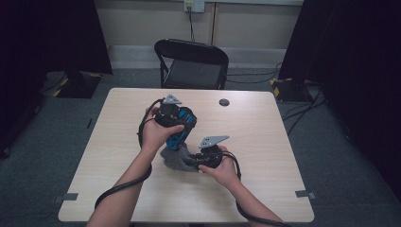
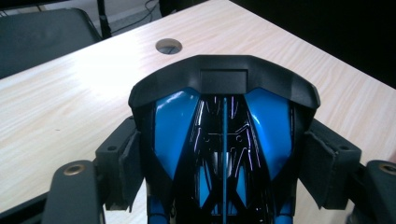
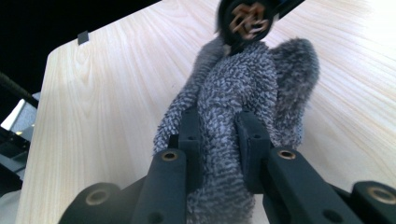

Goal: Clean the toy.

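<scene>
Right gripper view: the right fingers (image 3: 219, 140) pinch a fold of grey fuzzy cloth (image 3: 243, 88), which rests mid-surface (image 1: 265, 142). Beside it, the left fingers (image 2: 224, 163) stand wide, clamped on both sides of a glossy blue-and-black car (image 2: 224, 135) nearer the far edge.

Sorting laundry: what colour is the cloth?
Grey, fuzzy cloth; the right gripper view shows it best.

Your high view is dim, its corners black. The pale wooden desk (image 2: 70, 102) glares white beneath overhead light, and the blurred dark wheel (image 3: 247, 21) sits out of focus.
</scene>
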Demonstrator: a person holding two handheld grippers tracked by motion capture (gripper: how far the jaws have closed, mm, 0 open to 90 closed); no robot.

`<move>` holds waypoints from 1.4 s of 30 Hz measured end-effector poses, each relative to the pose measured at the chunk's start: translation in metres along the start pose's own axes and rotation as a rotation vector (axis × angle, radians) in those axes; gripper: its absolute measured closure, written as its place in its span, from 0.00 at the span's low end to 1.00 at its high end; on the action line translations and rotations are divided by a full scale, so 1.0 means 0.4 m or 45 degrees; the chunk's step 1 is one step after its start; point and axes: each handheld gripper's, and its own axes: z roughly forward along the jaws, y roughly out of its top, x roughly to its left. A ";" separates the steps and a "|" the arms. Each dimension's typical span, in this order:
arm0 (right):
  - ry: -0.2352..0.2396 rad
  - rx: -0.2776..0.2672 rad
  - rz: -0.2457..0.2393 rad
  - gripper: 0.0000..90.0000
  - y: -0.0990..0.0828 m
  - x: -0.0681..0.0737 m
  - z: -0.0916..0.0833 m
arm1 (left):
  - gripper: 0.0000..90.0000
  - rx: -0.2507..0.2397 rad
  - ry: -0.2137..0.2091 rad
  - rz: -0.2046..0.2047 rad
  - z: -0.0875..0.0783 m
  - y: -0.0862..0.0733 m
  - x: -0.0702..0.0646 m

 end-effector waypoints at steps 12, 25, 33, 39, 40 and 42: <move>-0.062 -0.025 0.031 0.83 -0.012 -0.031 -0.056 | 0.28 0.036 0.075 -0.006 -0.059 -0.024 0.057; -0.201 -0.116 0.099 0.83 -0.038 -0.099 -0.156 | 0.28 0.142 0.099 -0.044 -0.069 -0.114 0.104; -0.284 -0.155 0.143 0.82 -0.072 -0.142 -0.217 | 0.28 0.192 0.104 -0.055 -0.051 -0.145 0.118; -0.357 -0.185 0.173 0.82 -0.086 -0.180 -0.264 | 0.28 0.230 0.118 -0.073 -0.035 -0.167 0.123; -0.376 -0.188 0.164 0.82 -0.086 -0.185 -0.270 | 0.28 0.233 0.117 -0.078 -0.032 -0.169 0.123; -0.398 -0.197 0.181 0.82 -0.089 -0.199 -0.281 | 0.28 0.238 0.120 -0.072 -0.027 -0.171 0.123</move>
